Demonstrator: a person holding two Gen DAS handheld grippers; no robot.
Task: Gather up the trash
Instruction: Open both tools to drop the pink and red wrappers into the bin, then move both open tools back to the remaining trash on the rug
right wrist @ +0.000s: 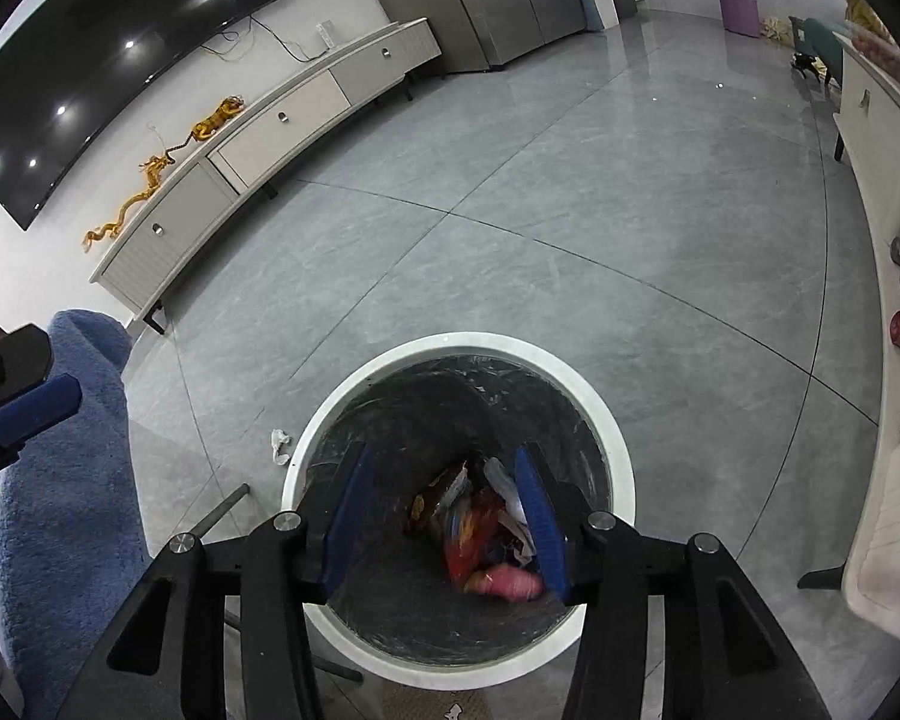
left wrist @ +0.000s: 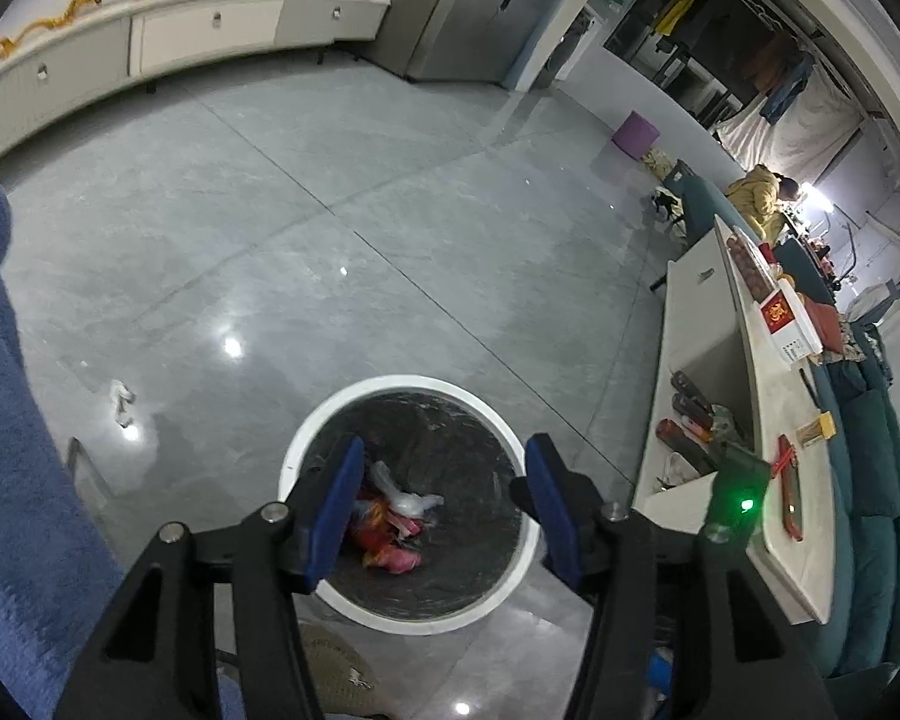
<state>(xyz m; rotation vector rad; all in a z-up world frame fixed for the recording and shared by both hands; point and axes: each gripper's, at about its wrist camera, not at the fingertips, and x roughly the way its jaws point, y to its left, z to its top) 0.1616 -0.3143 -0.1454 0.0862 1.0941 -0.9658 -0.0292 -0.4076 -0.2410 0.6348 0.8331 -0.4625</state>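
Note:
A round bin with a white rim (left wrist: 411, 383) (right wrist: 459, 343) and a black liner stands on the grey floor. Both grippers hang over it. Crumpled wrappers (left wrist: 384, 531) (right wrist: 480, 546), red, pink and clear plastic, lie at its bottom. My left gripper (left wrist: 444, 510) is open over the bin's mouth, with nothing between its blue pads (left wrist: 336, 516). My right gripper (right wrist: 444, 525) is open too, and its pads (right wrist: 540, 522) touch nothing. A crumpled white tissue (left wrist: 120, 402) (right wrist: 280, 446) lies on the floor just left of the bin.
Blue fluffy fabric (left wrist: 18, 420) (right wrist: 66, 480) fills the left side. A low white table (left wrist: 780, 480) with boxes and small items stands right of the bin, with a teal sofa (left wrist: 870, 510) behind it. A TV cabinet (right wrist: 240, 180) and a purple stool (left wrist: 635, 132) stand far off.

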